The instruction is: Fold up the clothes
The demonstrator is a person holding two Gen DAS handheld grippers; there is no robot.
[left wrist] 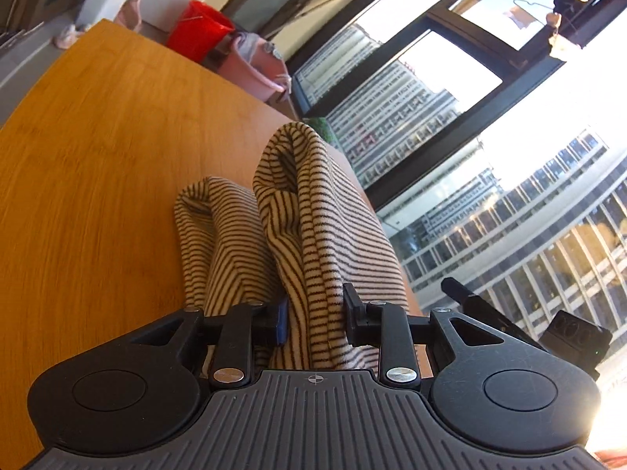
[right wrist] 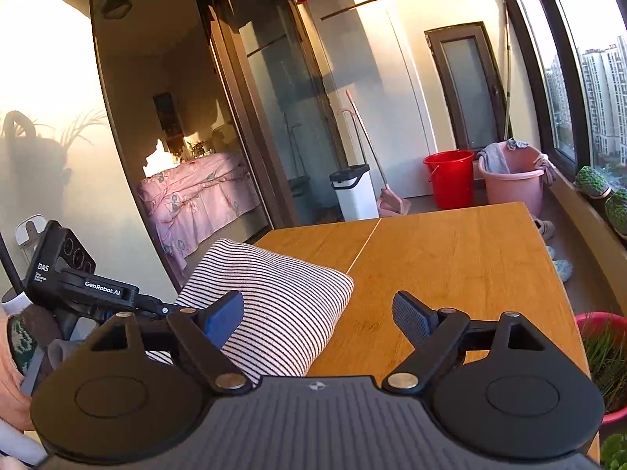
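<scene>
1. Striped garment (left wrist: 313, 243) clamped in the left claw (left wrist: 315, 315): bunched layers pinched between the 2 pads, rising away from the camera in loose rolls and folds above the desk (left wrist: 98, 156).
2. Seen from the right wrist view, same striped garment (right wrist: 274, 305) as a thick, rounded bundle at the near left corner of the desk (right wrist: 450, 258), partly lifted, with the left gripper body (right wrist: 78, 282) just beside it on the left.
3. Right claw (right wrist: 317, 317) spread wide, holding nothing; left finger (right wrist: 223, 313) in front of the cloth, contact impossible to confirm, right finger (right wrist: 415, 317) over bare wood.
4. Judged progress: somewhere in the middle. Already doubled over at least once, going by the stacked layers and the rounded fold edge, but not flat, not squared, and not released.
5. Left to do, as a judgement: lay the bundle down, smooth the loose rolls seen in the left view, perhaps make 1 more fold, then let go. Probably a job for the free right claw to pin or catch a second edge.
6. No other clothes on the desk in either view, so no visible finished stack and no visible queue; total count impossible to tell.
7. Farther off: white bin (right wrist: 354, 192), red bucket (right wrist: 450, 178), pink tub (right wrist: 513, 184) with rags draped on its rim, all on the floor beyond the desk's far edge.
8. Farthest: pink bed (right wrist: 196, 203) through the glass door, clothes hanging overhead, tower blocks outside the window (left wrist: 431, 90).
</scene>
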